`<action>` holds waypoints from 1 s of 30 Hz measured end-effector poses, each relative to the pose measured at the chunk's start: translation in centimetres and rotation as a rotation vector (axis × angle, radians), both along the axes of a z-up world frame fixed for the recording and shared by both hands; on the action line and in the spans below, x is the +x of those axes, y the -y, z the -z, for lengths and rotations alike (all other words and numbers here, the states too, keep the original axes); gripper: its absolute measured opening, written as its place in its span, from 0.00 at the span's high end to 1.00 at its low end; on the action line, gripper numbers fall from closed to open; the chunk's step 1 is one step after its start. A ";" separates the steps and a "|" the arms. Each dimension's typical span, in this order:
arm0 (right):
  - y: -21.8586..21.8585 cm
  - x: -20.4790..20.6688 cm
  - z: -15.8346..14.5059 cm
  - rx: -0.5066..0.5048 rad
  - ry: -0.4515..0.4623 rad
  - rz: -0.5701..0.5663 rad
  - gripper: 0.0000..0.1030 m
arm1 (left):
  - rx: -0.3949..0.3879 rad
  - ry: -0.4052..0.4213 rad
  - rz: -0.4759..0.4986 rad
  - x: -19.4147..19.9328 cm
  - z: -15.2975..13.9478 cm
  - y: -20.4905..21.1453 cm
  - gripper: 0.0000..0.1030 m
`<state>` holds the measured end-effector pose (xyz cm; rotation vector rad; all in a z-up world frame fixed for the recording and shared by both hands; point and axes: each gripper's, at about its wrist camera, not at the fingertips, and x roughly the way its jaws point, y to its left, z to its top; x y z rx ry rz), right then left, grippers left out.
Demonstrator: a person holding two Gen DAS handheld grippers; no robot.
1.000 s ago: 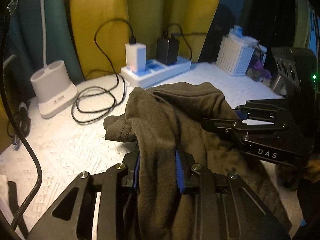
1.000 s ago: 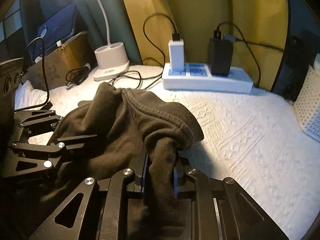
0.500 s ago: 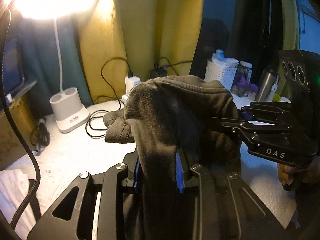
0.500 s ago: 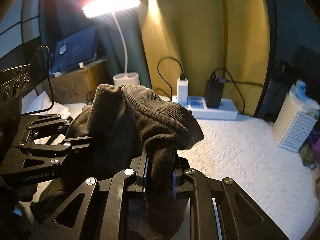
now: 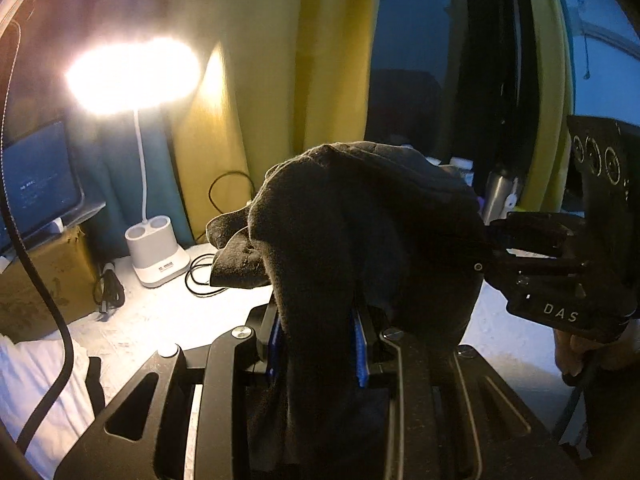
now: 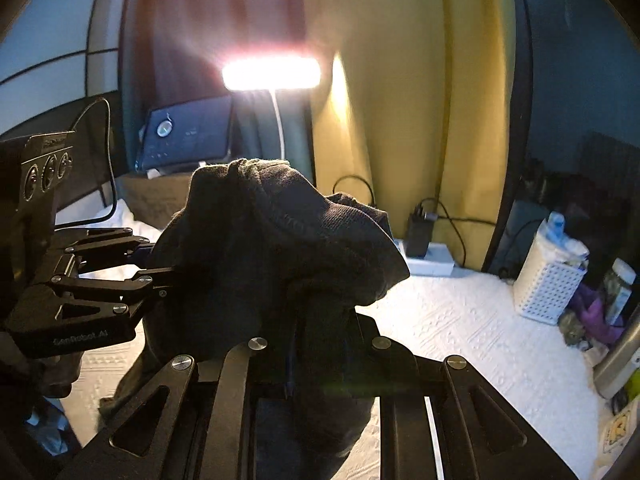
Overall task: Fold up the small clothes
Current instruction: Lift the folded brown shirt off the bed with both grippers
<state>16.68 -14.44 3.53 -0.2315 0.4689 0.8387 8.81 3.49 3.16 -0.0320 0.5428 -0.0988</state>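
A dark brown garment (image 5: 360, 216) hangs in the air above the white textured bed cover (image 5: 160, 312), bunched between both grippers. My left gripper (image 5: 316, 344) is shut on one edge of it, cloth squeezed between its blue pads. My right gripper (image 6: 316, 356) is shut on another edge of the garment (image 6: 280, 240), with a ribbed hem flopping over to the right. Each gripper shows in the other's view: the right gripper (image 5: 492, 248) at the right side, the left gripper (image 6: 156, 264) at the left side. The cloth hides both sets of fingertips.
A lit desk lamp (image 5: 132, 76) on a white base (image 5: 158, 256) glares at the back left beside a cardboard box (image 5: 44, 276) and a screen (image 5: 36, 184). A white power strip (image 6: 428, 260) with chargers, a white basket (image 6: 548, 276) and bottles stand at the back right. Yellow curtains (image 6: 400, 100) hang behind.
Both grippers have risen together with the garment, lifting it clear of the bed cover. The views have tilted upward, bringing the lit lamp head and more of the curtains into sight.
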 end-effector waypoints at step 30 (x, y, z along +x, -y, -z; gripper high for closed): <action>-0.2 -16.8 -11.5 0.128 0.309 -0.160 0.84 | 0.101 0.289 -0.093 -15.2 -10.1 -1.6 0.75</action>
